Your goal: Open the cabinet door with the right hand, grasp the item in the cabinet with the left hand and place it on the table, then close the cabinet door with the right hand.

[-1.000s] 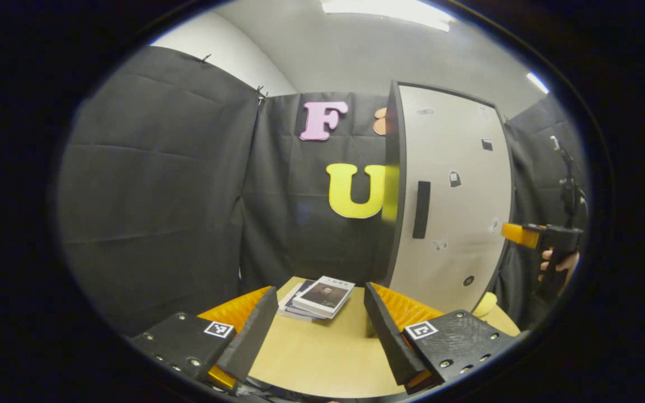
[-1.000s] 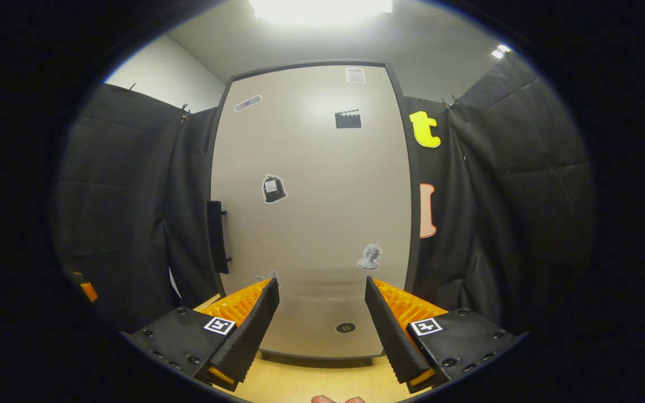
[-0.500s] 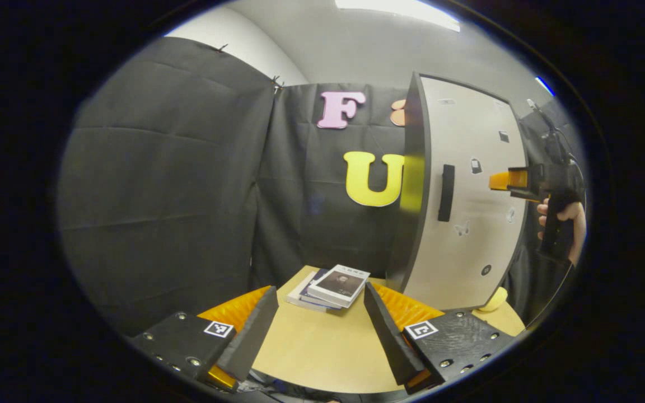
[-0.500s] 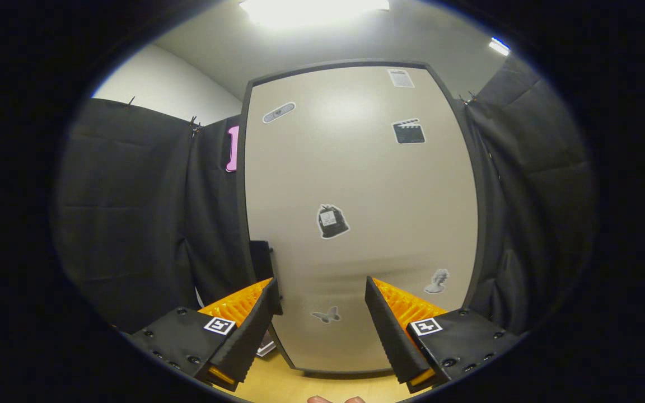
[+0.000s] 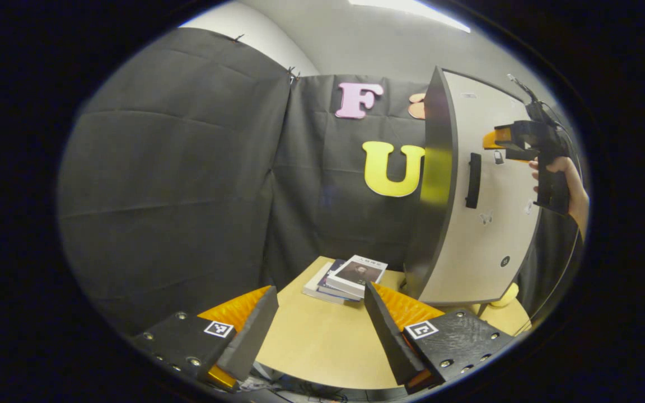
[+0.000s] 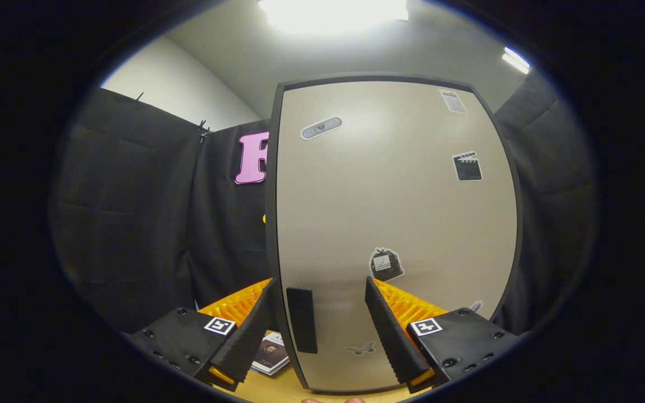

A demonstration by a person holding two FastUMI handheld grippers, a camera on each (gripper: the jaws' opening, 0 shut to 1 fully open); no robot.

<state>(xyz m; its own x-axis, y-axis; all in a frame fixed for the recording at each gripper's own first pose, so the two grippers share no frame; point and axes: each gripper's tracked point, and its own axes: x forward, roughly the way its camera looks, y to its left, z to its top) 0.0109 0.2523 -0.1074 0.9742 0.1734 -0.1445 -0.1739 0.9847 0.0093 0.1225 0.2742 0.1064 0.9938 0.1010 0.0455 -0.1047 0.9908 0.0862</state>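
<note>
- Booth of black cloth walls, light wooden table (image 5: 311, 347) in the middle; tall beige cabinet door with dark edge (image 5: 485, 235) stands at 3 o'clock in the left gripper view, not yet opened.
- Left gripper (image 5: 318, 330) at 6 o'clock in its view, jaws spread, nothing between them, hovering over the table edge.
- Small stack of books with grey portrait cover (image 5: 350, 275) lies on the table at 5 o'clock, just left of the cabinet corner.
- Black vertical bar handle (image 5: 472, 180) sits on the door's left edge. In the right gripper view the handle (image 6: 302, 319) lies between the fingers at 6 o'clock, jaws wide, no contact visible.
- Right gripper (image 5: 506, 145), held by a hand (image 5: 566, 179), at 2 o'clock in the left gripper view; a second ago it hung lower, near 4 o'clock, and has risen to handle height.
- Change: right gripper has lined up on the handle; door-opening grasp looks imminent.
- Item inside the cabinet hidden behind the door; location cannot tell.
</note>
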